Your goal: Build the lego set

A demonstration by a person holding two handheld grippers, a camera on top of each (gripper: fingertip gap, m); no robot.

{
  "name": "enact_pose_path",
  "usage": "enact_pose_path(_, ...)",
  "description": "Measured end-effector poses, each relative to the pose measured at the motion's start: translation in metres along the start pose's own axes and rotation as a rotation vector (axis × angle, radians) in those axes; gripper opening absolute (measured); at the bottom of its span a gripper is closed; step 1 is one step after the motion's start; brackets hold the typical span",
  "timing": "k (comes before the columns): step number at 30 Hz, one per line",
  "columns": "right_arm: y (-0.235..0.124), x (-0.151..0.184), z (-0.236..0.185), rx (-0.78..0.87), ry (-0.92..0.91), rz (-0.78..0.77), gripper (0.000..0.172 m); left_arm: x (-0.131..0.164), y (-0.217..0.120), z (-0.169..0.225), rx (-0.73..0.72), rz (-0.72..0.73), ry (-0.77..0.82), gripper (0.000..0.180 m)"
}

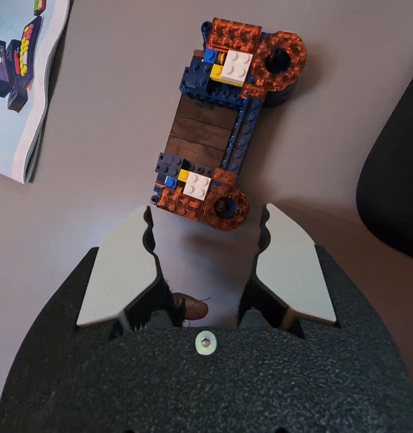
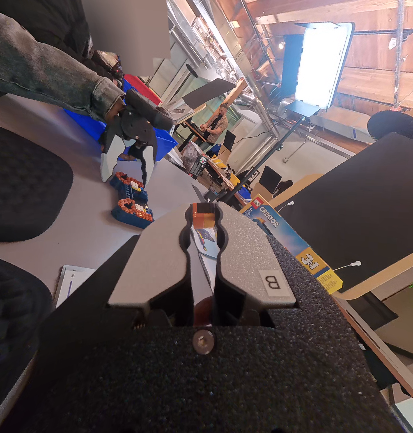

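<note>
Left gripper (image 1: 206, 206) poised above a grey desk (image 1: 107, 140), jaws wide apart and clamped on nothing; the near end of a brick model (image 1: 210, 121) lies just beyond the fingertips, apart from both. The model is a long, dark-blue assembly with brown tiles along its middle, white, yellow and blue bricks near each end, and translucent orange plates and rings (image 1: 226, 207) at both ends. It lies flat on the desk, with an open instruction booklet (image 1: 20, 93) well to one side and a black pad (image 1: 393, 164) to the other. Right gripper (image 2: 203, 215) held off the desk, jaws nearly together and clamped on a small orange-and-black brick piece (image 2: 203, 216), pads pressing on its two sides. A toy box (image 2: 292, 243) stands beyond it. Judged from its build, the model is light and stiff but liable to separate at its press-fit joints; its smooth plastic may slip; the blue side walls look the soundest hold, the projecting orange rings the poorest.
</note>
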State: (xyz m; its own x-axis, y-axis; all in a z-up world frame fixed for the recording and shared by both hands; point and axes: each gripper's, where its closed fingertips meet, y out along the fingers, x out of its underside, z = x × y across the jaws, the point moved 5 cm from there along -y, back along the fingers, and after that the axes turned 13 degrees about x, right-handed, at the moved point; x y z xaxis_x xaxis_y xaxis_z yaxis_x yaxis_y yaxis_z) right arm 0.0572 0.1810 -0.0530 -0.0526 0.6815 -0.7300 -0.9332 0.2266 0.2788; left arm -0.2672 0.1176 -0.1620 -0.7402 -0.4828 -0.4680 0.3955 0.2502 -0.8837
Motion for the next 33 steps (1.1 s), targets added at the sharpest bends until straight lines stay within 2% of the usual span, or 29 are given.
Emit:
enact_pose_path(2,0.000,-0.001,0.000,-0.002,0.000,0.002,0.017,-0.002,0.001,-0.002,-0.002,0.010,0.003,0.088)
enact_pose_path(5,0.000,-0.001,0.000,0.000,0.000,0.003,0.017,-0.005,0.003,-0.005,-0.002,0.028,0.005,0.079)
enact_pose_path(9,-0.002,-0.001,0.003,0.014,0.012,0.008,0.017,-0.009,0.005,-0.007,-0.020,0.067,-0.022,0.079)
enact_pose_path(12,-0.002,-0.001,0.005,0.021,0.015,0.004,0.017,-0.016,0.010,-0.009,-0.084,0.138,-0.134,0.079)
enact_pose_path(16,-0.002,0.000,0.004,0.016,0.008,-0.004,0.017,-0.032,0.020,-0.009,-0.240,0.249,-0.386,0.080)
enact_pose_path(17,-0.002,0.000,0.004,0.015,0.006,-0.007,0.017,-0.038,0.023,-0.003,-0.222,0.267,-0.414,0.087)
enact_pose_path(18,-0.002,0.001,0.004,0.015,0.005,-0.009,0.017,-0.045,0.025,0.006,-0.177,0.277,-0.416,0.090)
enact_pose_path(20,-0.002,0.001,0.004,0.017,0.011,-0.010,0.017,-0.055,0.025,0.022,-0.090,0.300,-0.384,0.085)
enact_pose_path(25,-0.002,0.000,0.005,0.015,0.010,-0.011,0.017,-0.050,0.022,0.024,-0.130,0.258,-0.294,0.084)
enact_pose_path(31,-0.002,0.001,0.005,0.015,0.008,-0.020,0.017,-0.064,0.043,0.040,-0.027,0.247,-0.234,0.072)
enact_pose_path(33,-0.001,0.002,0.005,0.017,0.010,-0.022,0.017,-0.071,0.047,0.046,0.001,0.256,-0.229,0.075)
